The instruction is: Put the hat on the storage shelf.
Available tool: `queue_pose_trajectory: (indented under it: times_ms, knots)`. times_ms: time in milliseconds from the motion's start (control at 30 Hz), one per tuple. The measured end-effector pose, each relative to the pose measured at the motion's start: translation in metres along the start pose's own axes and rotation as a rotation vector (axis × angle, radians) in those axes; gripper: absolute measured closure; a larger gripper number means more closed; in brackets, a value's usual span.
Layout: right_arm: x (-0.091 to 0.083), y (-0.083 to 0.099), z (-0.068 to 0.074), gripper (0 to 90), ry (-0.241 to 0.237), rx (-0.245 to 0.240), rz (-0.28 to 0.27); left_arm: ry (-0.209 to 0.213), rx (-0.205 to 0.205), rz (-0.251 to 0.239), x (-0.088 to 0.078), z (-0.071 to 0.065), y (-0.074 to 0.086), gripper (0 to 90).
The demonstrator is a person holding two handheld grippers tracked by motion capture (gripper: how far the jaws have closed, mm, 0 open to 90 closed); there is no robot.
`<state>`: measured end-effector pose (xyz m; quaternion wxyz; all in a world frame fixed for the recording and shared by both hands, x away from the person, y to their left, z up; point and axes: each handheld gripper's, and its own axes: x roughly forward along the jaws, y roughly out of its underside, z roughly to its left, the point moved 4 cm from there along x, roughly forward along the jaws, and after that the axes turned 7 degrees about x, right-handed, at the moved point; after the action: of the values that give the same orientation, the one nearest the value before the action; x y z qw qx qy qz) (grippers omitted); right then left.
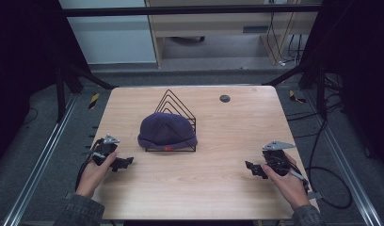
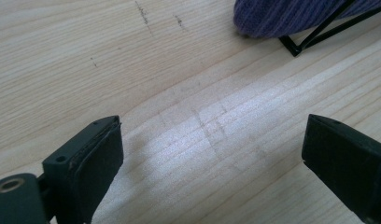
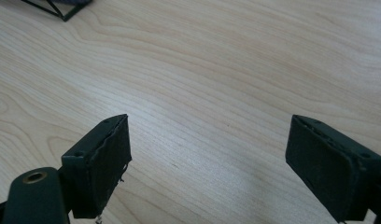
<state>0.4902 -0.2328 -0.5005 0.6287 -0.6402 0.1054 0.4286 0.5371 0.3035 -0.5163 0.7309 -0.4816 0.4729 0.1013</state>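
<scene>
The left gripper (image 1: pixel 124 163) and right gripper (image 1: pixel 252 169) rest low on the pale wooden table (image 1: pixel 204 188), jaws spread wide, empty. Between them, farther back, a dark purple ribbed knit beanie (image 1: pixel 167 132) drapes over a black wire triangular rack (image 1: pixel 177 109). A small dark round disc (image 1: pixel 224 98) lies beyond.

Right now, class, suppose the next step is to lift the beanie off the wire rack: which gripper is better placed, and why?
Probably the left gripper: it sits nearer the beanie on the wire rack, jaws open, with the knit in its own view. The right gripper, also open, lies farther away.
</scene>
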Motion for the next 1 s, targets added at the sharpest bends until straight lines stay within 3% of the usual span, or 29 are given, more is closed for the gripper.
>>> queue_pose_trajectory:
  times_ms: [367, 700, 867, 1000]
  knots:
    - [0.016, 0.012, -0.015, 13.5, 0.055, 0.064, -0.003, -0.011, 0.016, 0.055, 0.007, 0.001, 0.005, 4.2]
    - [0.025, 0.014, -0.026, 11.0, 0.108, 0.117, 0.003, 0.003, 0.008, 0.055, 0.009, 0.000, 0.006, 0.1]
    - [0.028, 0.014, -0.027, 9.7, 0.131, 0.117, -0.003, 0.006, 0.011, 0.052, 0.009, 0.000, 0.006, 0.0]
    - [0.030, 0.016, -0.024, 7.4, 0.162, 0.079, -0.002, 0.007, 0.011, 0.048, 0.009, 0.000, 0.006, 0.0]
